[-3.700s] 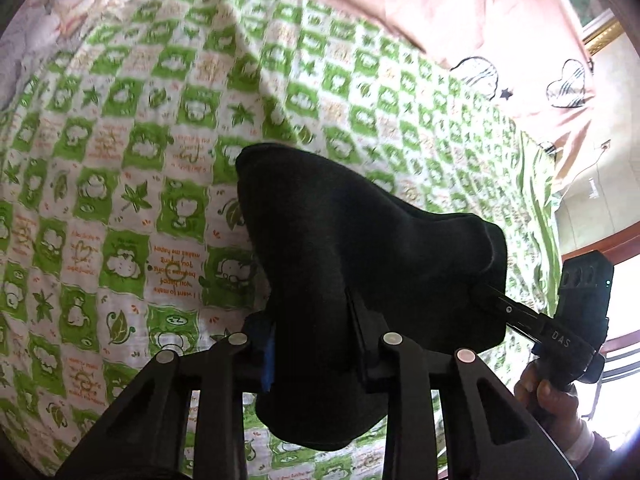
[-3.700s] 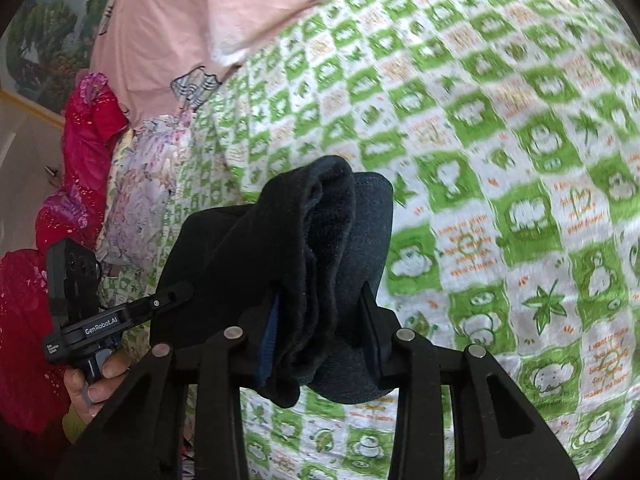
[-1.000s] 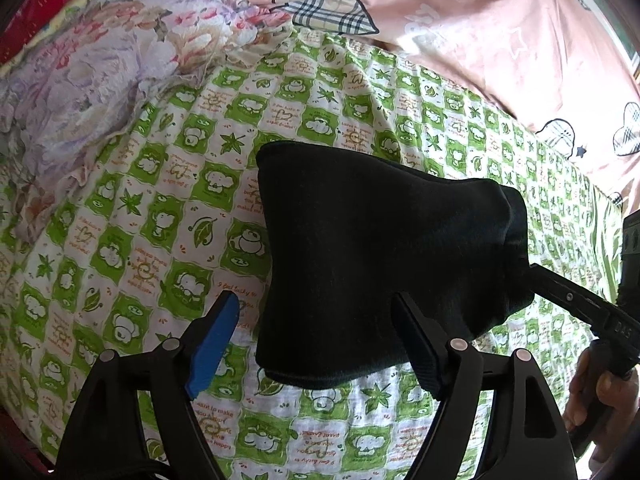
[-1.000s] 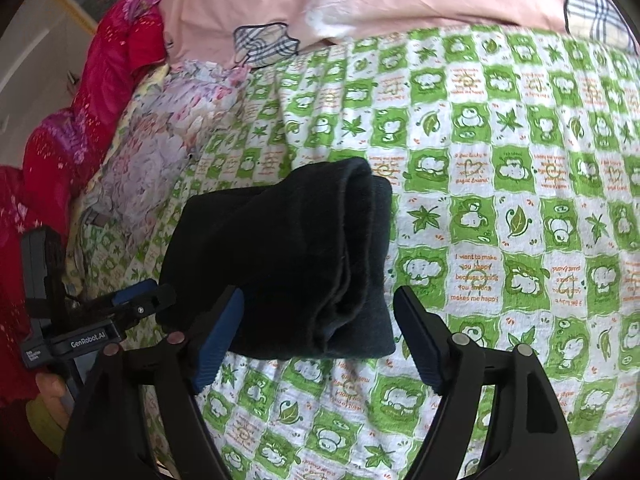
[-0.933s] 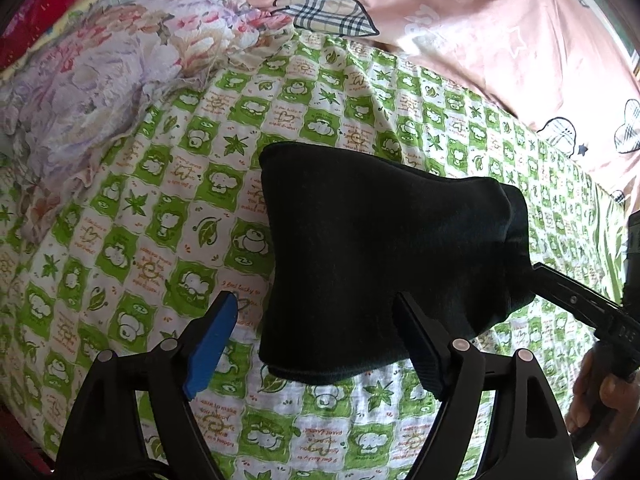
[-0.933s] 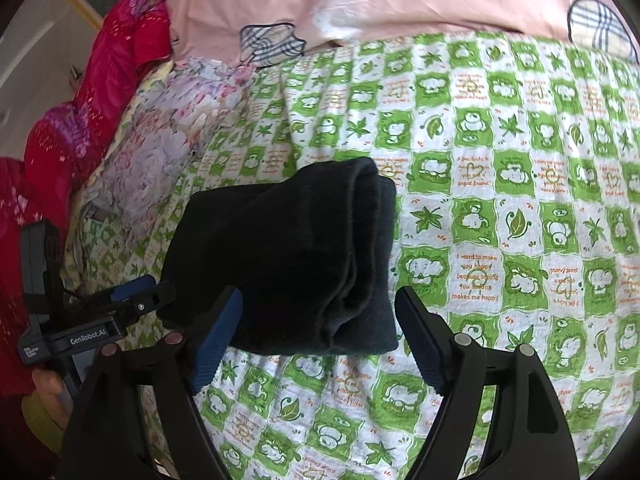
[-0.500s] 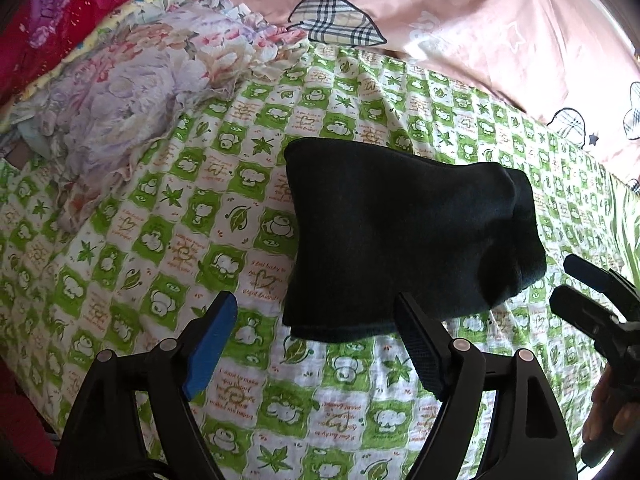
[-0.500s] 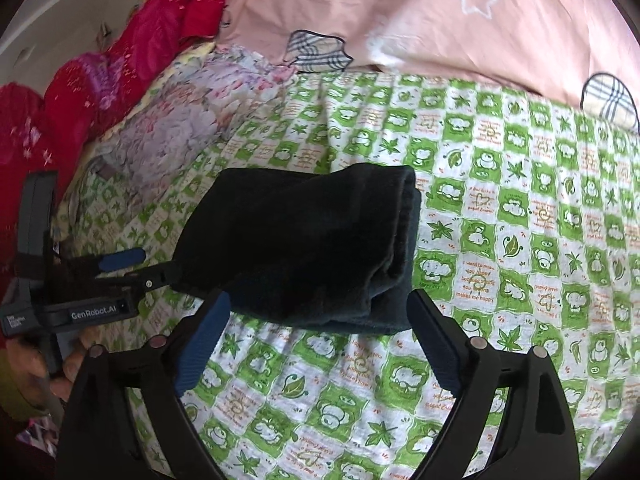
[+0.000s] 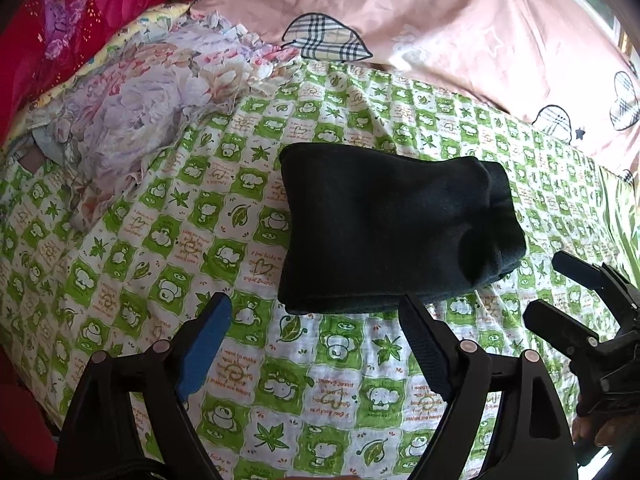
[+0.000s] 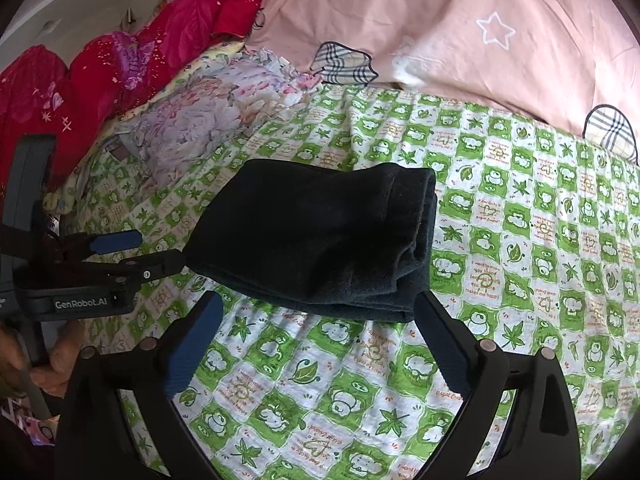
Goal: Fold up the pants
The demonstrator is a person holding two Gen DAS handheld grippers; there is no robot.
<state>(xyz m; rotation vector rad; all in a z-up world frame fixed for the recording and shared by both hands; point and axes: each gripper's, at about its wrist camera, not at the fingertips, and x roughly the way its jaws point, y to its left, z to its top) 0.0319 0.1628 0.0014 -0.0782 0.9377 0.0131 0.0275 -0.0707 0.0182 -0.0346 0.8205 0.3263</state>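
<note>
The black pants (image 9: 392,232) lie folded into a thick rectangle on the green-and-white checked sheet (image 9: 168,240); they also show in the right wrist view (image 10: 320,240). My left gripper (image 9: 316,316) is open and empty, held just short of the bundle's near edge. My right gripper (image 10: 318,312) is open and empty, also just short of the bundle. Each gripper shows in the other's view: the right one (image 9: 560,292) at the bundle's right end, the left one (image 10: 156,250) at its left end, both apart from the cloth.
A pink quilt (image 9: 460,28) with plaid patches lies along the far side of the bed. A crumpled floral cloth (image 9: 132,104) and red bedding (image 9: 64,28) sit at the far left. The sheet's edge drops away at the left (image 9: 24,352).
Both grippers let go of the folded pants, opened, and drew back and up. The bundle now lies alone on the sheet, farther from both cameras.
</note>
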